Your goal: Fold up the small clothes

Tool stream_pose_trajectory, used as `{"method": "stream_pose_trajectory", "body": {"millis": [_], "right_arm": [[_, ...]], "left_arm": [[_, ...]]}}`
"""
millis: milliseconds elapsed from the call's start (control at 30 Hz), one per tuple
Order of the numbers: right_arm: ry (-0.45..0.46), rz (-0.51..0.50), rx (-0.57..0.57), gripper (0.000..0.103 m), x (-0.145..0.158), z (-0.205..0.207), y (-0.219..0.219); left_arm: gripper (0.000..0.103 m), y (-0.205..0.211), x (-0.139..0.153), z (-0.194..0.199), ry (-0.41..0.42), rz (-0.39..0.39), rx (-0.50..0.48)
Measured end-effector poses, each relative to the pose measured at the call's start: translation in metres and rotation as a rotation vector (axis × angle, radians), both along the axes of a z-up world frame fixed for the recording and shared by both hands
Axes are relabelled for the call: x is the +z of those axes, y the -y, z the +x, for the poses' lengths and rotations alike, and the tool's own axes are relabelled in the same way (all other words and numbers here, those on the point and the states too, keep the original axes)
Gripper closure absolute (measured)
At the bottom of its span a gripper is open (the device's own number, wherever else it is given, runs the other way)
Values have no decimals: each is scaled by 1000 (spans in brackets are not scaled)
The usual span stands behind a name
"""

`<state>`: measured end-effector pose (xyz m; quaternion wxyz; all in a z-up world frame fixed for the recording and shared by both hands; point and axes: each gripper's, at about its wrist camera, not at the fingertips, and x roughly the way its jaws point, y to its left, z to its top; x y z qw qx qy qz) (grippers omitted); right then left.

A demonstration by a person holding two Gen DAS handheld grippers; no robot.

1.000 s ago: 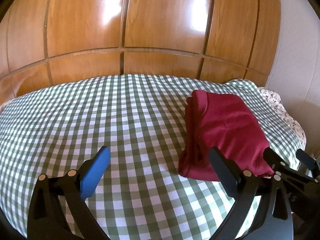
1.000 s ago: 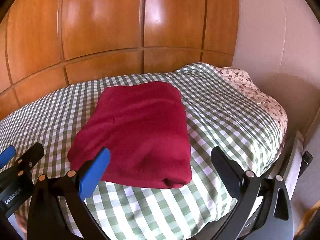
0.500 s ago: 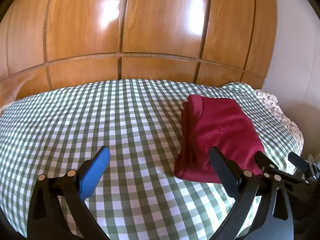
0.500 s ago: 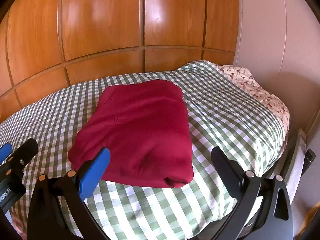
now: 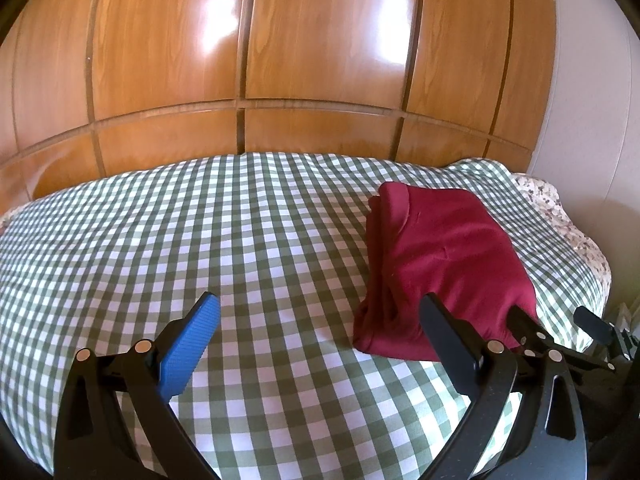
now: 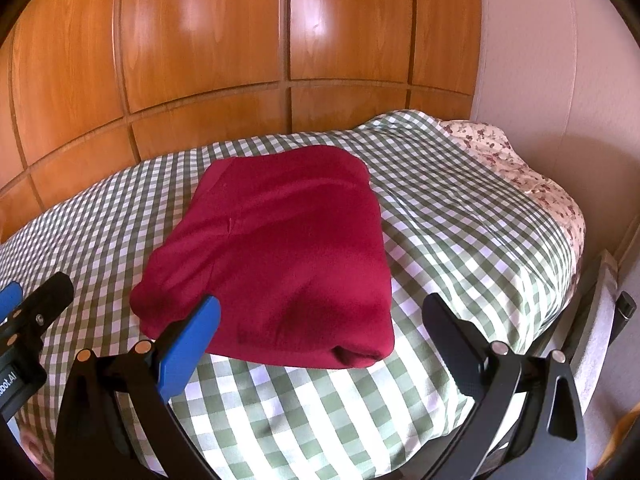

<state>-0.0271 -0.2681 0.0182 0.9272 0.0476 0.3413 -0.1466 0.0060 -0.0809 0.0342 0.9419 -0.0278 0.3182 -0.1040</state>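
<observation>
The red garment (image 6: 276, 256) lies folded in a compact rectangle on the checked bedcover (image 6: 460, 232) (toward its right side); folding looks finished. Left gripper (image 5: 320, 320) and right gripper (image 6: 320, 320) both hover spread apart, holding nothing

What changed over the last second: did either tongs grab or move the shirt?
No grab. Both tongs, left and right, stayed open and empty while drawing back slightly from the bed, so the shirt looks a little farther off. The shirt itself stayed folded in the same spot.
</observation>
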Motion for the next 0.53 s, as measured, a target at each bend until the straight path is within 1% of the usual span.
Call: {"method": "stream_pose_trajectory", "body": {"millis": [133,333,433,533], "right_arm": [[-6,0,6,2,-2,1,-1],[5,28,21,2,1,3,6],[23,71,3,2,7,6,23],[29,98,-60,2,12,12,51]], "left_arm": [[5,-2,-1,0,6,2,2],[5,-7,-10,7,-33,8,21],[5,-12,-19,13,-75,3,49],[5,-16,-27,18,-107,13,62]]}}
